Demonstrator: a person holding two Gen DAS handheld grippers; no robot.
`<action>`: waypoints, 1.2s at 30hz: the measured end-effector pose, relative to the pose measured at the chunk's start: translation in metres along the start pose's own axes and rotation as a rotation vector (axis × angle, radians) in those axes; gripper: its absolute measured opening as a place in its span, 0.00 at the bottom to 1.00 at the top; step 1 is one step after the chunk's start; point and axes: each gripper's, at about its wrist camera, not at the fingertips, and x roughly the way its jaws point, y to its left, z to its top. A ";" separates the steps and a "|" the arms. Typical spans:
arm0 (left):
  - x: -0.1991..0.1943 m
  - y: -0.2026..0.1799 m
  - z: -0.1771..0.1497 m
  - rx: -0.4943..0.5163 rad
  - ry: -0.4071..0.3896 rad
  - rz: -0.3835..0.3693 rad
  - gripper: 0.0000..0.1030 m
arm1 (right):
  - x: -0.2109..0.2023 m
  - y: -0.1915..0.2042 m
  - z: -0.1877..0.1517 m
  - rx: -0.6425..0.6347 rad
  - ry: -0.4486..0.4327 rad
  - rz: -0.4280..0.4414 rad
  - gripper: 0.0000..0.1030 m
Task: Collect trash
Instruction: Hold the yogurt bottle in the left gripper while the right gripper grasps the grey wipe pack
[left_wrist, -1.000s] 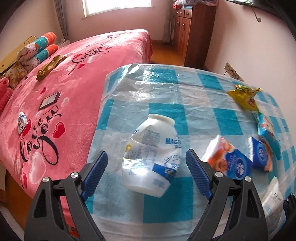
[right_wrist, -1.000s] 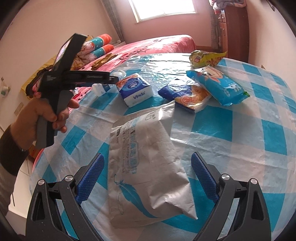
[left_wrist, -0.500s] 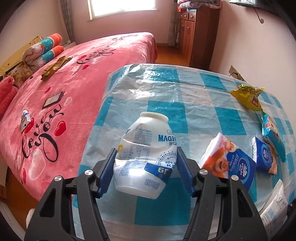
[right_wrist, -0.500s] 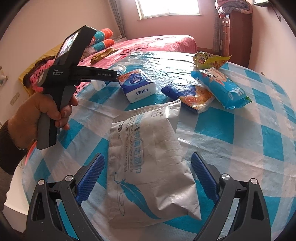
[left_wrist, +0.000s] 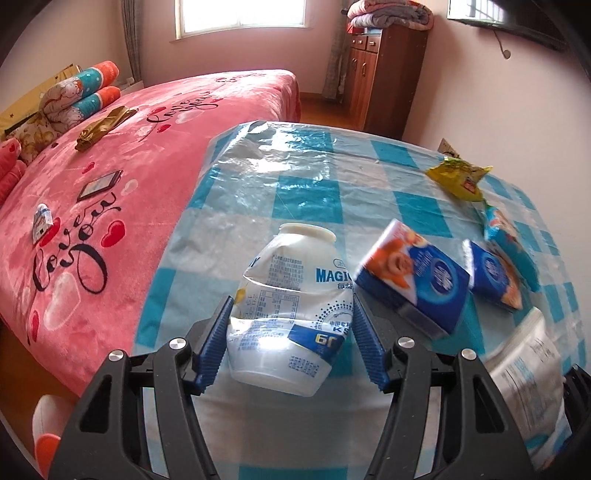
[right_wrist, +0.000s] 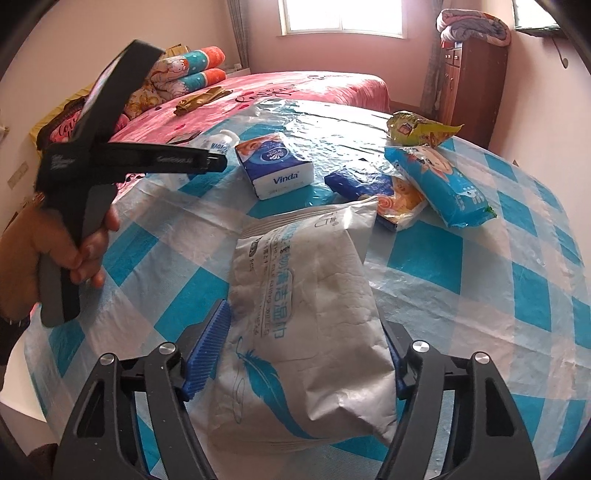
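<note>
A: How do the jaws stand?

B: The left gripper (left_wrist: 290, 345) has its jaws clamped on a crushed white bottle (left_wrist: 291, 314), both blue pads pressed into its sides. The right gripper (right_wrist: 301, 349) has its jaws closing around a grey pouch (right_wrist: 306, 332); the left pad touches its edge, while the right pad is mostly hidden behind the bulge, so I cannot tell whether it presses yet.

A: Where do those two lie?

B: Both on the desk (right_wrist: 424, 258), which has a blue and white checked cover. The bottle is near the desk's edge by the bed (left_wrist: 147, 155), lying on its side with its neck pointing away.

A: And beyond them?

B: Just past the pouch's top, a tissue pack (right_wrist: 275, 166) and a blue wrapper (right_wrist: 373, 188), then a light blue packet (right_wrist: 439, 184). Farthest is a yellow bag (right_wrist: 417, 129). At the left of the right wrist view, a hand (right_wrist: 55, 251) holds the left gripper's handle.

A: Behind the desk?

B: The pink bed, with a phone (left_wrist: 99, 184) on it, and a wooden cabinet (left_wrist: 384, 74) by the wall.
</note>
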 end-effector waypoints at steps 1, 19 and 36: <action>-0.003 0.000 -0.003 -0.001 -0.003 -0.004 0.62 | 0.000 0.000 0.000 -0.002 0.000 0.000 0.68; -0.058 0.011 -0.055 -0.021 -0.041 -0.110 0.62 | -0.008 0.006 -0.004 -0.020 -0.028 -0.005 0.44; -0.101 0.030 -0.095 -0.047 -0.082 -0.142 0.62 | -0.024 0.008 -0.014 0.010 -0.059 -0.054 0.33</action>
